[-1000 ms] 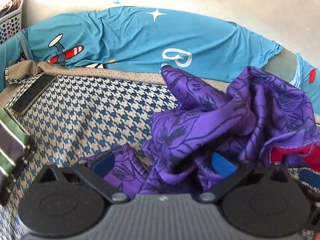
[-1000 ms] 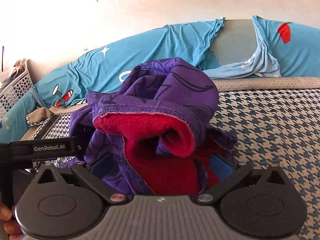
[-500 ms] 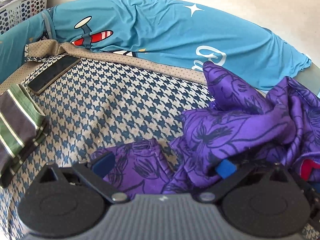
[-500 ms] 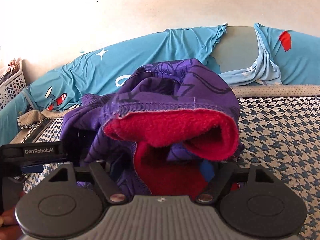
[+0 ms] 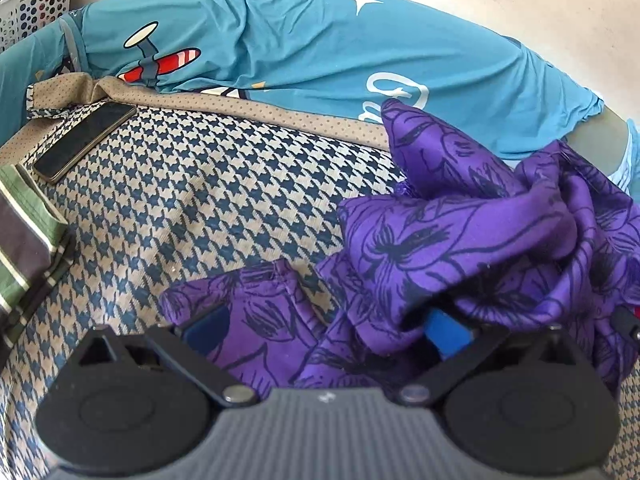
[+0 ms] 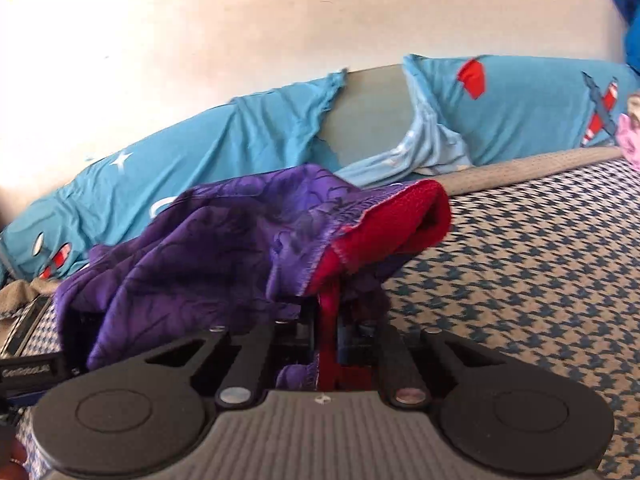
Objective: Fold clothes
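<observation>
Left wrist view, left to right: white perforated basket (image 5: 32, 8), upper left corner, contents cut off by the frame; phone (image 5: 84, 140); purple garment (image 5: 460, 240), centre to right, crumpled on the houndstooth bedcover (image 5: 200, 208). Judged thin, light, limp, slippery outside, fleecy red inside; best taken at a stitched hem. Left gripper (image 5: 324, 332): fingers spread, cloth lying between. Right gripper (image 6: 326, 320): just clamped together on the red lining (image 6: 384, 228)
</observation>
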{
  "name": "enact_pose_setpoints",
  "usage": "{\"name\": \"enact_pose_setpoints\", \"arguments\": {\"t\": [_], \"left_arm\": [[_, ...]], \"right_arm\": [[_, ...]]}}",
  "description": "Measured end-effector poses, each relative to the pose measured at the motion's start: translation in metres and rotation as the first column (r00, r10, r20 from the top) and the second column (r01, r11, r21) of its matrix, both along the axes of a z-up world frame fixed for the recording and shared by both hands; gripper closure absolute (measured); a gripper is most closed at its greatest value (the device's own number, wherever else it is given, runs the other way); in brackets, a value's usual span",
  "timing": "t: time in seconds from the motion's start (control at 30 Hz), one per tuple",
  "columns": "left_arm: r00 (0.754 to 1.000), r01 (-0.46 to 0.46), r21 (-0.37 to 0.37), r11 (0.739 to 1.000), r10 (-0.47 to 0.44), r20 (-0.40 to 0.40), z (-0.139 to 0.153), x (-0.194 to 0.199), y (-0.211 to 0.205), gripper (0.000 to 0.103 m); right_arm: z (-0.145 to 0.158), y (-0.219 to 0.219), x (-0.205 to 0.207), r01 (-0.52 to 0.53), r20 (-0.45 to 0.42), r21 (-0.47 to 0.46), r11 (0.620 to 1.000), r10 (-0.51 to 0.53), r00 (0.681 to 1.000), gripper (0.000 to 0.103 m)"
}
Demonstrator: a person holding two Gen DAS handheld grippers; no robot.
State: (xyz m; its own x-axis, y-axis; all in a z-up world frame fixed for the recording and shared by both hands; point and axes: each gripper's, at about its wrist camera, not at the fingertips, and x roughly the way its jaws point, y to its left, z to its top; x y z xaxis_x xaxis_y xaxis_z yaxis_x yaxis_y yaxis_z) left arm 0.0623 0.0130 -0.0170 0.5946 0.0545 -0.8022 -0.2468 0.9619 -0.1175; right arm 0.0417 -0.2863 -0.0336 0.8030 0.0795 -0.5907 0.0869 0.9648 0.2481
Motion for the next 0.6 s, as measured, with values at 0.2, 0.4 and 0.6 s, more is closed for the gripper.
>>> {"name": "enact_pose_setpoints", "arguments": {"t": [0.2, 0.4, 0.6], "left_arm": [[0.996, -0.084, -0.002, 0.996, 0.084, 0.028, 0.007, -0.002, 0.017, 0.0], [0.992, -0.119, -0.002, 0.993, 0.119, 0.047, 0.012, -0.004, 0.026, 0.0], [0.99, -0.119, 0.051, 0.992, 0.114, 0.079, 0.018, -0.006, 0.024, 0.0]], "right_arm": [[-0.005, -0.051, -0.003, 0.18, -0.081, 0.049, 0.982, -0.176, 0.981, 0.094], [0.001, -0.07, -0.009, 0.2, -0.067, 0.106, 0.974, -0.194, 0.979, 0.091], [-0.008, -0.07, -0.003, 0.18, -0.1, 0.201, 0.963, -0.163, 0.982, 0.058]]}}
